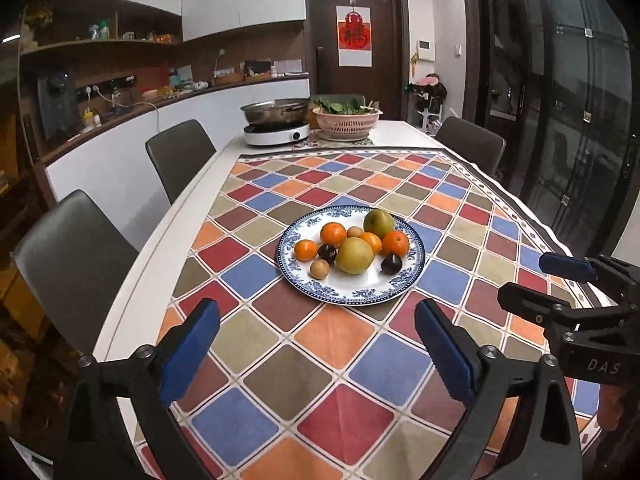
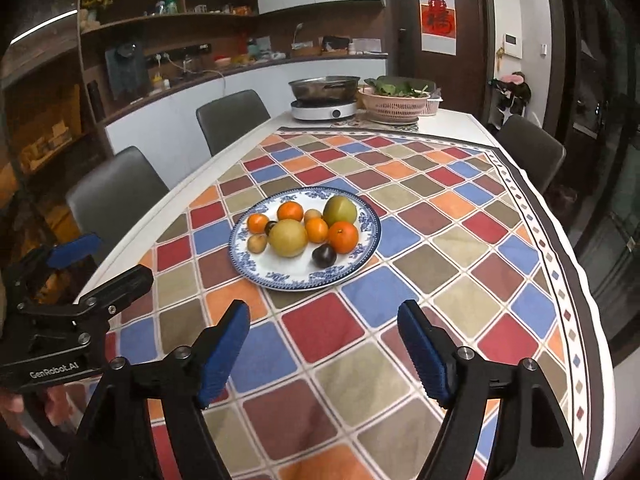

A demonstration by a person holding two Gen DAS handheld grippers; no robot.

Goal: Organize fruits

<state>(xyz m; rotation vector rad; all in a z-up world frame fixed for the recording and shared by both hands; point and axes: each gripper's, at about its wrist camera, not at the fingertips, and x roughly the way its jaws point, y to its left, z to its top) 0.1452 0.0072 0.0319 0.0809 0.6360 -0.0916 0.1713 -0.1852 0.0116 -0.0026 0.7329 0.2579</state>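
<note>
A blue-and-white plate (image 1: 400, 280) sits on the chequered tablecloth and holds several fruits: a yellow pear (image 1: 354, 255), a green pear (image 1: 378, 221), oranges (image 1: 395, 242) and dark plums (image 1: 391, 263). The plate also shows in the right wrist view (image 2: 288, 272) with the yellow pear (image 2: 288, 238) and a plum (image 2: 323, 255). My left gripper (image 1: 316, 320) is open and empty, short of the plate. My right gripper (image 2: 323, 320) is open and empty, also short of the plate. The right gripper shows at the left view's right edge (image 1: 552, 280); the left gripper shows at the right view's left edge (image 2: 104, 260).
A hot pot on an induction cooker (image 1: 278, 130) and a pink basket of greens (image 1: 347, 120) stand at the table's far end. Grey chairs (image 1: 180, 156) line the left side and one (image 1: 472, 148) is at the right. The tablecloth (image 1: 320, 380) covers the near table.
</note>
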